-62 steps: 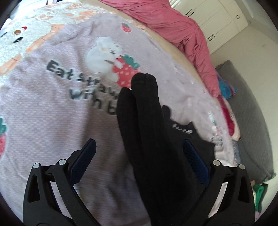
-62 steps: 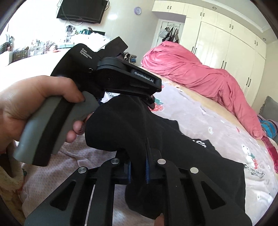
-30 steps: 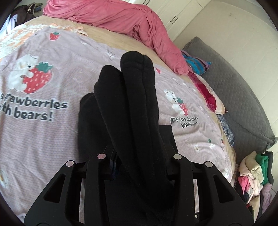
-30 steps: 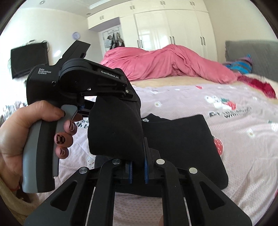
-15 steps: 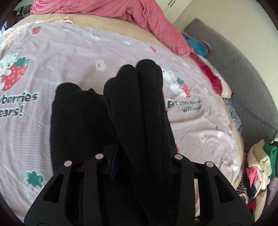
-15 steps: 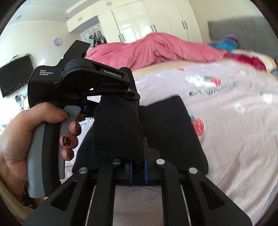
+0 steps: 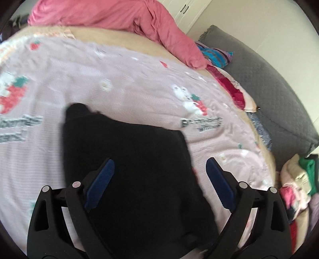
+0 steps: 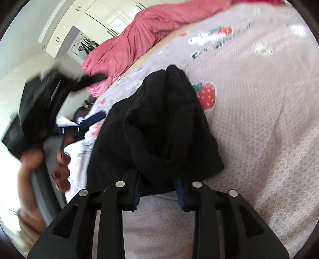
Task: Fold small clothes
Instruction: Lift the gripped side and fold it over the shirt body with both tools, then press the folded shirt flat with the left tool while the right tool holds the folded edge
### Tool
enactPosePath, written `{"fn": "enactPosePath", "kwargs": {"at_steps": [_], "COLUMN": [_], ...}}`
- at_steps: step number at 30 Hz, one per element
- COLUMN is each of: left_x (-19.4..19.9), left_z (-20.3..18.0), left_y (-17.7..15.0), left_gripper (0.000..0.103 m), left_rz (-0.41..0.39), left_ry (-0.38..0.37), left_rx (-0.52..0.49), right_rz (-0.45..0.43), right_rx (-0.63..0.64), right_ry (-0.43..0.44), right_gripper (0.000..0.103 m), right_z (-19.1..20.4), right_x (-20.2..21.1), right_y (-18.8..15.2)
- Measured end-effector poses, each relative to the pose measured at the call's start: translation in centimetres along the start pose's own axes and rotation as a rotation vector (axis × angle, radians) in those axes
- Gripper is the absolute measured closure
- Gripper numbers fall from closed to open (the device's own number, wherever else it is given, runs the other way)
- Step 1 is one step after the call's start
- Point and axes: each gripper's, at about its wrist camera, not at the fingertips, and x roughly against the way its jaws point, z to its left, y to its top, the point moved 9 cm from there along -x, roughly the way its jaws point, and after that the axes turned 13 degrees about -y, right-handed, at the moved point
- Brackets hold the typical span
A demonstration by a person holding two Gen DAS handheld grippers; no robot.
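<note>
A small black garment [image 7: 129, 163] lies folded on the pink strawberry-print bedspread [image 7: 119, 83]. My left gripper [image 7: 159, 171] is open just above it, one blue pad on each side, holding nothing. In the right wrist view the garment [image 8: 159, 123] lies bunched with its near edge between my right gripper's [image 8: 157, 189] blue pads, which stand partly apart. The left gripper [image 8: 39, 103] shows there as a blur, in a hand at the left.
A pink duvet [image 7: 119, 18] is heaped at the far side of the bed. A grey cushion [image 7: 269, 83] lies along the right edge, with a pile of clothes [image 7: 295, 189] below it. White wardrobes [image 8: 95, 18] stand behind.
My left gripper has opened and let go of the black garment, which now lies flat. My right gripper's jaws have parted and it has tilted down toward the bed.
</note>
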Motion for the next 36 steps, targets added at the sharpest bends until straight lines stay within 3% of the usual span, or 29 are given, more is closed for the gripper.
{"fn": "enactPosePath", "kwargs": {"at_steps": [4,7,13,17,27,31,36], "left_x": [3.0,4.0,3.0,2.8,2.3,1.9,1.8], "left_z": [2.8,4.6,5.9,5.3,4.5,4.0,3.5], "left_y": [-1.9,-3.4,-4.4,-4.3,-4.3,-4.4,-4.5], "left_gripper": [0.017,0.017,0.017,0.017,0.017,0.017,0.017], "left_rz": [0.0,0.002,0.022,0.03,0.05,0.058,0.059], "left_ry": [0.11,0.152,0.125,0.131,0.124,0.114,0.093], "left_rx": [-0.048,-0.063,-0.045,-0.09,-0.111,-0.116,-0.109], "right_rz": [0.04,0.048,0.136,0.17,0.127,0.114,0.043], "right_rx": [-0.026,-0.023,-0.058,-0.009,0.166,0.206,0.244], "right_ry": [0.105,0.139,0.159,0.115,-0.002,-0.012,0.004], "right_gripper": [0.039,0.032,0.032,0.032,0.05,0.074,0.084], "right_z": [0.3,0.6,0.9,1.3,2.4,2.3,3.5], "right_x": [1.2,1.5,-1.2,-2.7,-6.1,-6.6,-5.5], "right_y": [0.6,2.8,6.1,7.0,9.1,9.0,9.8]}}
